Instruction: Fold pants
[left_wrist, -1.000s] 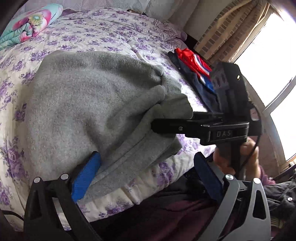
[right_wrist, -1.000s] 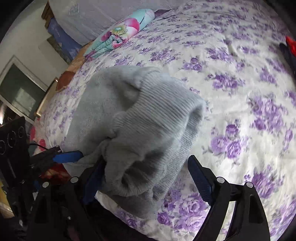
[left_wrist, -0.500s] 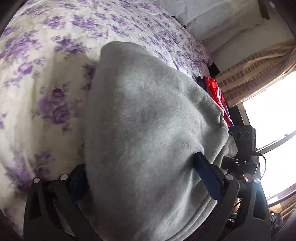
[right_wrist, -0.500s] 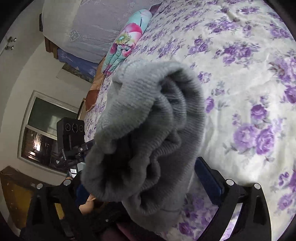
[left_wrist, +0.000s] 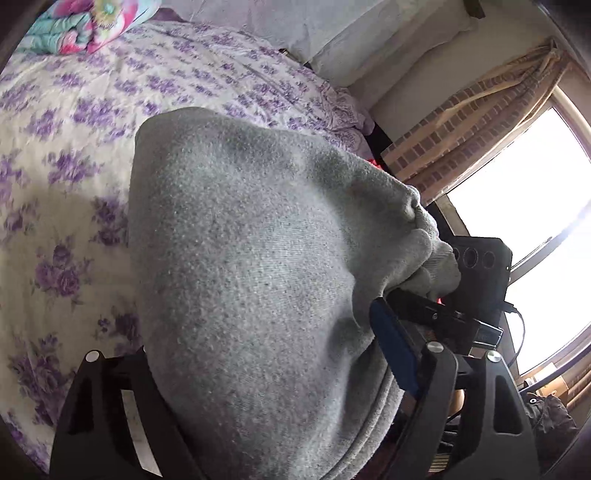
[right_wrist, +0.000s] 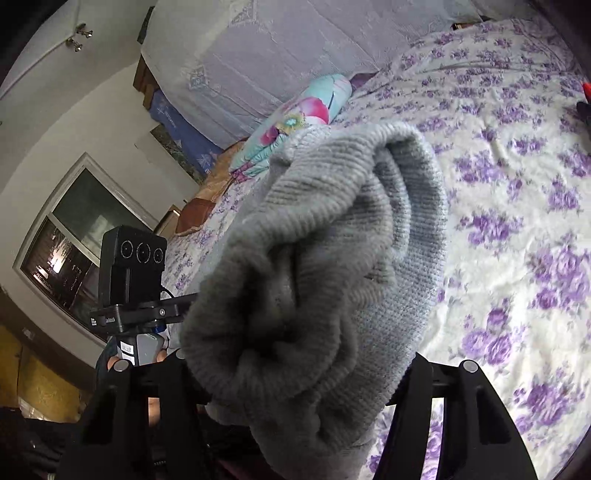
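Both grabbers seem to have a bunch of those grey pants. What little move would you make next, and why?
Probably finish closing both. The left gripper and right gripper are each closing with thick grey pants bunched between their jaws, and the cloth hangs over the flowered bedspread. A firm hold should come before carrying the fold across.

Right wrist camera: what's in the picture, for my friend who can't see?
Bunched grey pants fill the right gripper, whose jaws are closing on the ribbed cuff. Behind lies a purple-flowered bedspread and a floral pillow.
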